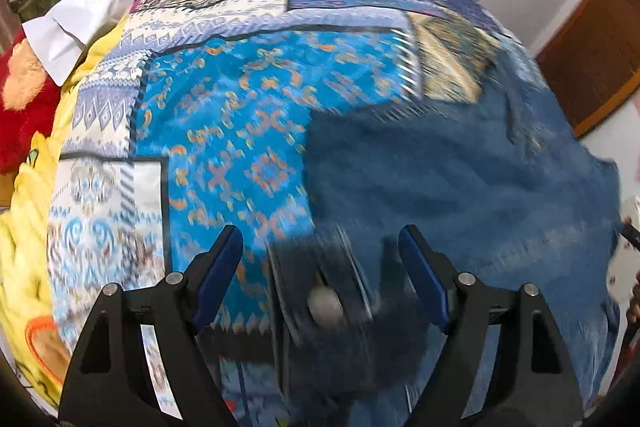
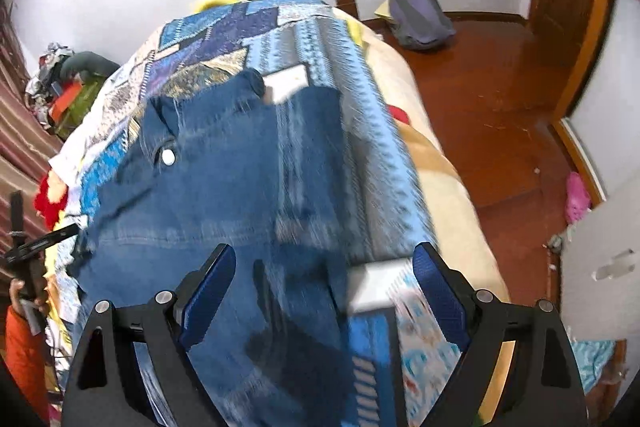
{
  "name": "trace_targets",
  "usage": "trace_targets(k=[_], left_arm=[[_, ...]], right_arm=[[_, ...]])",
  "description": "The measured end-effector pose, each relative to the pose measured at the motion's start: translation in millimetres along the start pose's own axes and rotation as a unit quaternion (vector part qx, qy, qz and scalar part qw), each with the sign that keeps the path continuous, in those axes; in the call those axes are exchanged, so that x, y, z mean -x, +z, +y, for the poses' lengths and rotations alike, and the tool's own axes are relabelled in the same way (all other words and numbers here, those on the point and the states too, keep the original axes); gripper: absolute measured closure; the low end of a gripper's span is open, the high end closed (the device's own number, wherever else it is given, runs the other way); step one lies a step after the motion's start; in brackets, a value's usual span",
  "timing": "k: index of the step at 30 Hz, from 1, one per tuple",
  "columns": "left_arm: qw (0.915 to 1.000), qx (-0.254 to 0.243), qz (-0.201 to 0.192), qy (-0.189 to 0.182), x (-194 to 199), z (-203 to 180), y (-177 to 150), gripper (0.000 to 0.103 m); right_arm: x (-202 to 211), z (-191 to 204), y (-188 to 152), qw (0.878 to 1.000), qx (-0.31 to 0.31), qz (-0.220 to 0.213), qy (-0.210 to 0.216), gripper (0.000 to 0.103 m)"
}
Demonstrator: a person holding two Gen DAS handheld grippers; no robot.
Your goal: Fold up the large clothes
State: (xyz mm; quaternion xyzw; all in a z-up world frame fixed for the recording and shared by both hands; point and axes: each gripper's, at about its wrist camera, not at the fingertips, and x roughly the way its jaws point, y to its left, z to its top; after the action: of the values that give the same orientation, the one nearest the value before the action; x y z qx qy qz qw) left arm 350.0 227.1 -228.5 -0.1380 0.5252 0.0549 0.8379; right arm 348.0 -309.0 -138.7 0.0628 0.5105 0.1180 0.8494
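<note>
I see both left tongs (image 1: 320,251) and right tongs (image 2: 324,263) spread above rumpled blue denim jeans (image 2: 224,163) on the bed's patchwork quilt (image 1: 224,115).

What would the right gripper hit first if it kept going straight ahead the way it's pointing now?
Most likely the blue denim garment spread on the patchwork bedspread. The right gripper is open and the denim fills the gap between its fingers, though blur hides the depth.

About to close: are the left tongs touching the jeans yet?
Cannot tell. In the left wrist view the left tongs stand open over the jeans' blurred waistband, contact unclear.
</note>
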Motion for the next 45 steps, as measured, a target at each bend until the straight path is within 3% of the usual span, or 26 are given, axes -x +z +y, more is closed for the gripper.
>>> trace_targets(k=[5,7,11,13,14,16,17,19,22,25,30,35,38,41,44,45], left_arm=[[0.9996,0.008,0.025,-0.015,-34.1,7.6,29.5,0.023],[0.9986,0.023,0.041,-0.025,-52.8,11.5,36.0,0.023],[0.9900,0.077,0.070,-0.095,-80.9,19.9,42.7,0.028],[0.9891,0.081,0.048,-0.113,-78.1,19.0,47.0,0.043],[0.9880,0.078,0.039,-0.128,-75.3,16.7,49.7,0.064],[0.9895,0.074,0.027,-0.122,-69.5,12.1,52.6,0.077],[0.9919,0.057,0.014,-0.112,-63.4,6.0,53.7,0.088],[0.9969,0.027,-0.014,-0.073,-48.0,-5.4,54.2,0.089],[0.9979,-0.002,-0.055,-0.035,-20.6,-15.0,53.3,0.090],[0.9962,-0.019,-0.085,-0.003,7.2,-11.6,53.0,0.090],[0.9946,0.003,-0.099,0.028,33.6,23.3,49.8,0.090],[0.9954,0.030,-0.069,0.060,15.8,58.0,41.9,0.090],[0.9970,0.042,-0.043,0.049,-8.2,68.4,39.0,0.089],[0.9969,0.038,-0.025,0.064,-29.6,67.6,35.7,0.087],[0.9964,0.042,-0.004,0.074,-47.0,66.2,32.2,0.084],[0.9963,0.044,0.003,0.074,-53.6,67.1,30.0,0.081]], right_arm=[[-33.4,4.9,28.8,1.000,-0.016,0.008,0.019,0.015],[-46.3,2.6,34.1,0.999,-0.025,0.015,0.014,0.020],[-70.4,-8.3,43.3,0.997,-0.067,0.026,0.025,0.033],[-78.1,-11.9,47.5,0.995,-0.089,0.026,0.036,0.043],[-79.7,-11.4,49.7,0.995,-0.090,0.021,0.036,0.048],[-84.2,-6.9,56.7,0.995,-0.087,0.023,0.044,0.068],[-86.5,-4.1,60.2,0.995,-0.086,0.025,0.049,0.071],[-89.5,4.1,66.6,0.995,-0.078,0.028,0.053,0.082],[-84.6,23.5,77.1,0.998,-0.045,0.015,0.052,0.089],[-79.4,45.0,90.3,0.998,-0.014,0.004,0.062,0.091],[-80.1,100.6,115.0,0.996,0.050,-0.020,0.073,0.091],[-106.1,139.2,121.2,0.994,0.099,-0.020,0.049,0.091],[-120.4,145.7,118.3,0.992,0.123,-0.016,0.016,0.090],[-135.6,144.0,114.6,0.990,0.144,0.005,-0.005,0.087],[-145.7,135.9,110.9,0.989,0.144,0.020,-0.028,0.067],[-147.8,133.5,110.2,0.989,0.143,0.020,-0.043,0.051]])
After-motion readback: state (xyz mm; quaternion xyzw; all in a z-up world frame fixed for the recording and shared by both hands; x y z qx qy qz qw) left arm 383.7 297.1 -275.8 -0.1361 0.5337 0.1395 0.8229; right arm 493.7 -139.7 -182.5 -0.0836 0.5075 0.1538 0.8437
